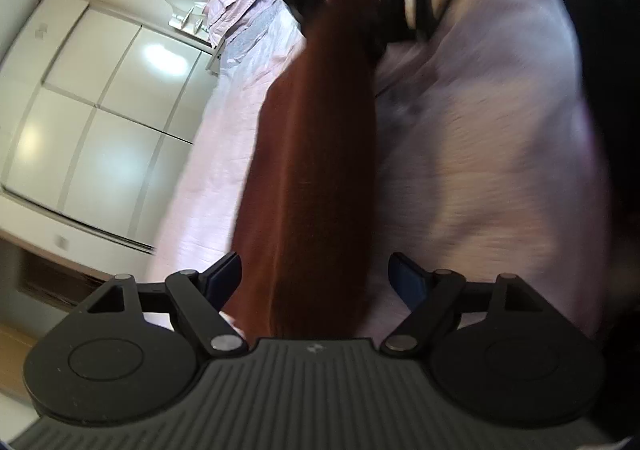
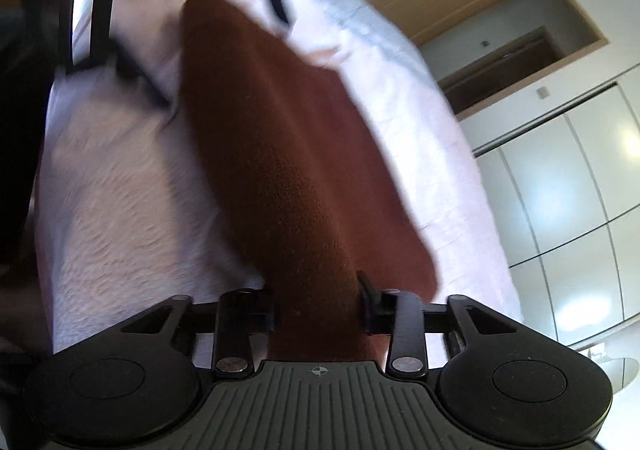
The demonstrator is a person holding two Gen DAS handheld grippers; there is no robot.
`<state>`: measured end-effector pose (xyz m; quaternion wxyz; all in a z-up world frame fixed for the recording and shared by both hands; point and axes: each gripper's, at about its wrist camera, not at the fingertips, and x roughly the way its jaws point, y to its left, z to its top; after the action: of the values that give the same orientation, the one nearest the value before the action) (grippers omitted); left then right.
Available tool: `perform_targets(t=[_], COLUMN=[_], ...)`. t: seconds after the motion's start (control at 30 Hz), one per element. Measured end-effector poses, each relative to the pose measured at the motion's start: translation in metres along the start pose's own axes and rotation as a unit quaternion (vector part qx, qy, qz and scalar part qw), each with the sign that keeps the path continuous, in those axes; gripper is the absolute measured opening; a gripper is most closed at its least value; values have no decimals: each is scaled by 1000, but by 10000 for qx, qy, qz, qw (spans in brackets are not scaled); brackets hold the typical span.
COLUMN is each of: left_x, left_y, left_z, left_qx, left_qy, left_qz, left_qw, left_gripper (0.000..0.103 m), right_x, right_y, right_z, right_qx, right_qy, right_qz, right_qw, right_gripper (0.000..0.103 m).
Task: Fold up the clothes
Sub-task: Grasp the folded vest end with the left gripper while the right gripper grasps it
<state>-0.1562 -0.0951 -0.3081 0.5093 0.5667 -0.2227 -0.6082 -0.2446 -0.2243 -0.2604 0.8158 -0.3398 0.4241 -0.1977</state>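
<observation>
Over the pink-sheeted bed (image 2: 132,209), a rust-brown garment (image 2: 280,153) stretches lengthwise between both tongs, white wardrobe (image 1: 100,109) beyond one edge. Right tongs (image 2: 318,306) clamp one end; left tongs (image 1: 316,274) straddle the other, spread apart, not yet pinching.

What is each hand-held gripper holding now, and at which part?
The right hand-held gripper clamps one end of the brown cloth. The left hand-held gripper is open around the other end, not gripping.
</observation>
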Motion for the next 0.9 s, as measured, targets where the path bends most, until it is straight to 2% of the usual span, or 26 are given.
perform_targets(t=[0.07,0.13,0.17,0.2,0.3,0.37,0.5,0.63,0.67,0.73,0.77,0.9], left_x=[17,29,32,34,33,32,32,29,29,30,30,27], left_y=[1,6,7,7,5,4,5,6,7,9,10,17], left_z=[4,4,4,3,-1,-3,-5,-4,-3,-1,0,5], left_qx=[239,241,224,215,207,202,123,76,67,35,15,-44], left_qy=[183,298,345,363,336,318,285,335,359,416,440,490], left_qz=[173,62,-26,-74,-110,-133,-183,-231,-248,-306,-342,-398], left_qw=[9994,9992,9992,9991,9992,9992,9994,9991,9990,9987,9984,9980], left_gripper=[73,55,32,25,22,21,21,19,18,18,18,18], right_x=[-8,-11,-10,-8,-2,4,21,37,38,39,38,37], right_y=[-8,-9,-8,-5,11,25,35,24,20,14,12,2], right_z=[1,-2,-5,-8,-13,-13,-12,-9,-9,-9,-9,-4], right_qx=[14,15,33,59,-57,-215,-423,-379,-318,-253,-226,-115], right_qy=[-78,-81,-62,-35,22,75,156,301,325,323,318,351], right_qz=[-75,-102,-84,-54,-129,-254,-578,-685,-670,-624,-600,-517], right_qw=[9999,9999,9999,10000,9999,9994,9973,9965,9967,9972,9974,9980], right_gripper=[31,31,31,31,36,48,50,50,48,34,31,29])
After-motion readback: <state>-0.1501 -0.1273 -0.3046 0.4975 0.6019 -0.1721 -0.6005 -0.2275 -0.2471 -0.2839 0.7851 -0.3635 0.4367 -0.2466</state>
